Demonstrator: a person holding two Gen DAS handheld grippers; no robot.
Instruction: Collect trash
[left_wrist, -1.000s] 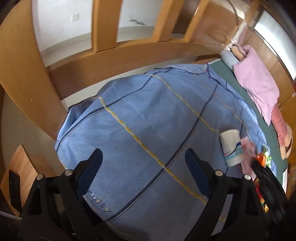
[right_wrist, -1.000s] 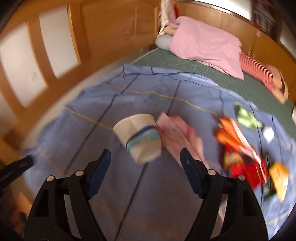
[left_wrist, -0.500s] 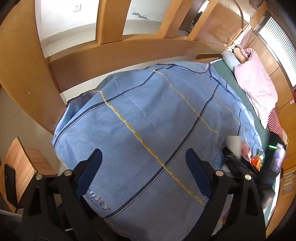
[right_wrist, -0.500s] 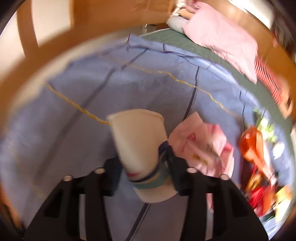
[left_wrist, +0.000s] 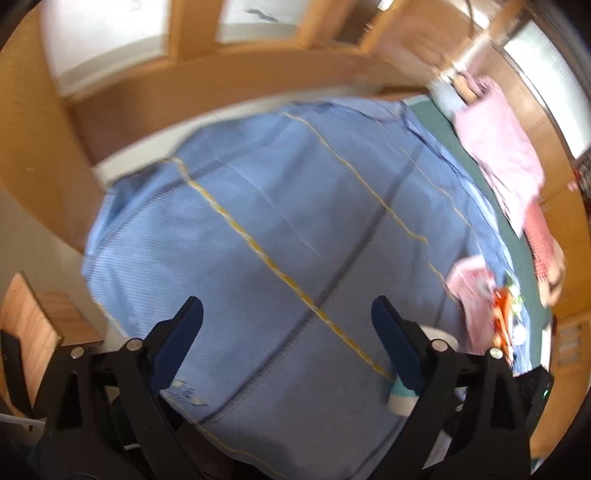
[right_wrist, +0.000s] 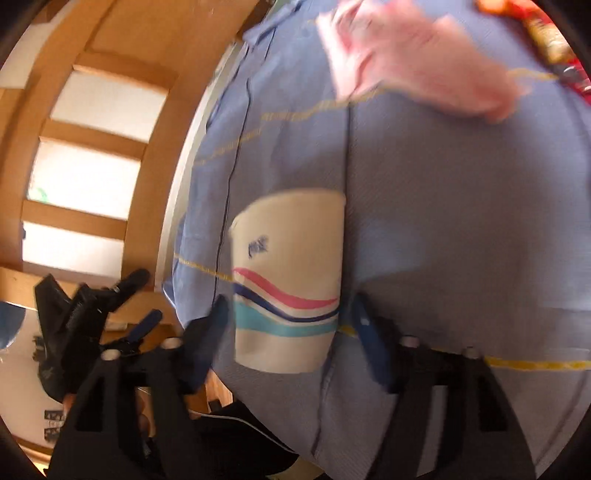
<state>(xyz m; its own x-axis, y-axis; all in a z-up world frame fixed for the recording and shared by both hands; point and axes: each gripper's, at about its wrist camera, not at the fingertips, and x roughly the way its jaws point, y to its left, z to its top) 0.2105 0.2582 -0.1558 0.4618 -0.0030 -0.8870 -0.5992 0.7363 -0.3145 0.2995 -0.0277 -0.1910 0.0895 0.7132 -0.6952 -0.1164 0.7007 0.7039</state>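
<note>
Two grippers up: your right gripper (right_wrist: 286, 317) is opening, its jaws apart with the paper cup (right_wrist: 286, 280) between them over the blue sheet (right_wrist: 461, 221). Your left gripper (left_wrist: 286, 332) hangs wide open, holding nothing. Pink wrapper (right_wrist: 413, 62) lies beyond the cup.

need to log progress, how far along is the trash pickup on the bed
Nothing looks collected yet, and no bin is in view. In hand: the white paper cup with pink and blue stripes sits between the right gripper jaws, which are opening. Left: the pink crumpled wrapper and the orange and red snack packets on the blue blanket.
</note>
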